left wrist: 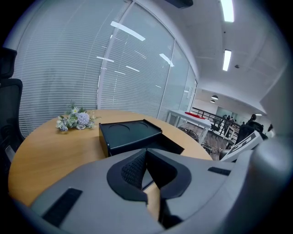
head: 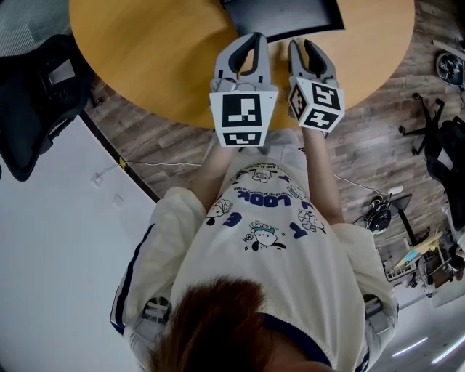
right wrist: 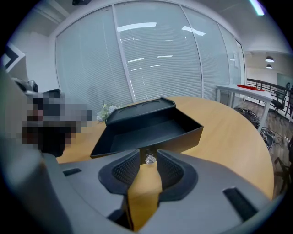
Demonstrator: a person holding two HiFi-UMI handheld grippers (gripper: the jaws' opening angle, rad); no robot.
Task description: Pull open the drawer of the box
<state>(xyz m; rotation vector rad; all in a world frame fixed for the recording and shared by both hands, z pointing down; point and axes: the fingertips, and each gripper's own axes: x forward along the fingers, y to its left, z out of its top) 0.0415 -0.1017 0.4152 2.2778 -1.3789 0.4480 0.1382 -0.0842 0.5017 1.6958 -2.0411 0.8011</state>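
Note:
A black box (right wrist: 137, 112) lies on the round wooden table (right wrist: 229, 132), and its drawer (right wrist: 151, 130) is pulled out toward me. The drawer front carries a small crystal knob (right wrist: 149, 159). My right gripper (right wrist: 149, 161) is open by a narrow gap, with the knob between its fingertips and a sliver of space on each side. My left gripper (left wrist: 146, 153) is shut on nothing, held back from the box (left wrist: 130, 135) with the drawer (left wrist: 167, 146) to its right. In the head view both grippers, left (head: 243, 51) and right (head: 311, 54), hover over the table's near edge before the box (head: 280, 18).
A small bunch of pale flowers (left wrist: 73, 121) lies on the table behind the box. A black office chair (head: 36, 94) stands left of the table. Glass walls with blinds ring the far side. Chairs and clutter stand on the floor at right (head: 436, 145).

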